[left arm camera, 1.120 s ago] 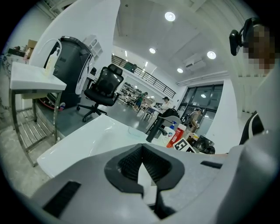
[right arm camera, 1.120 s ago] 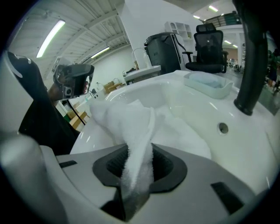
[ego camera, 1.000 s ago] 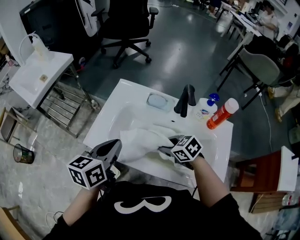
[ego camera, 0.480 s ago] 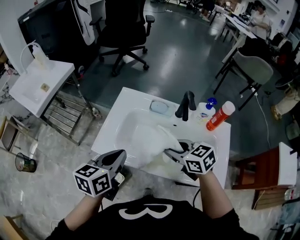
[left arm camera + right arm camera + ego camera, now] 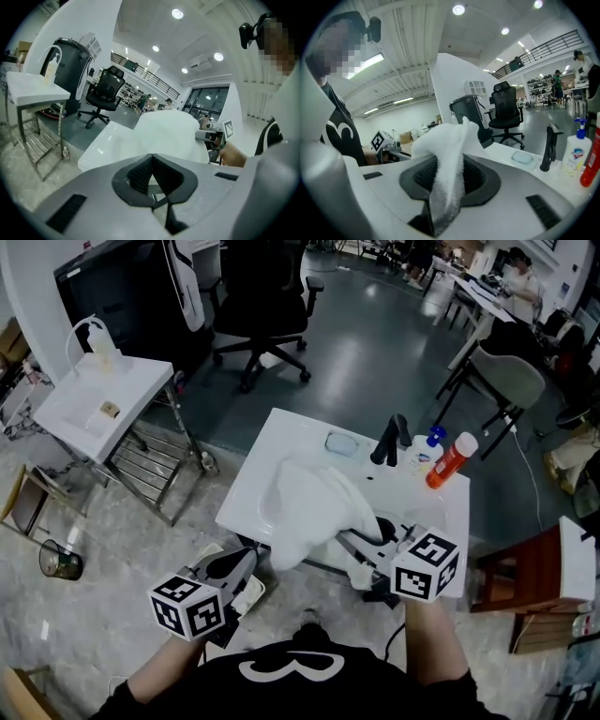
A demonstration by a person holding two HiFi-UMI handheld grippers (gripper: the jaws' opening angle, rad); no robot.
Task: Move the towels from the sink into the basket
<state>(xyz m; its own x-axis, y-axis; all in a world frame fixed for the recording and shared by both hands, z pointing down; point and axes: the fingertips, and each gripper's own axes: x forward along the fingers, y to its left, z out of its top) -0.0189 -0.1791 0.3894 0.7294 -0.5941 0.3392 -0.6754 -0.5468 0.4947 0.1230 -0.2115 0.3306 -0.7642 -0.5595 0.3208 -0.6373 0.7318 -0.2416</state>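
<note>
White towel (image 5: pixel 314 507) now hangs in the air from my right gripper (image 5: pixel 354 540). A second ago it lay bunched in the bowl of the sink (image 5: pixel 281 432) with that gripper low beside it; since then the gripper has come up and back toward me, and the cloth drapes from it across the near rim, its lower edge off the porcelain. In the right gripper view the jaws are clenched on a thick fold of towel (image 5: pixel 447 154) that runs up between the pads and flops over the top. My left gripper (image 5: pixel 234 566) has drifted a little and stays low at the near left corner, its jaws closed together with nothing between them. So the pick is done, I judge, and the carry to the basket comes next. I cannot make out the basket in any view; a pale shape under the left gripper may be it. The hanging cloth hides the bowl, so I cannot tell whether more towels remain.
</note>
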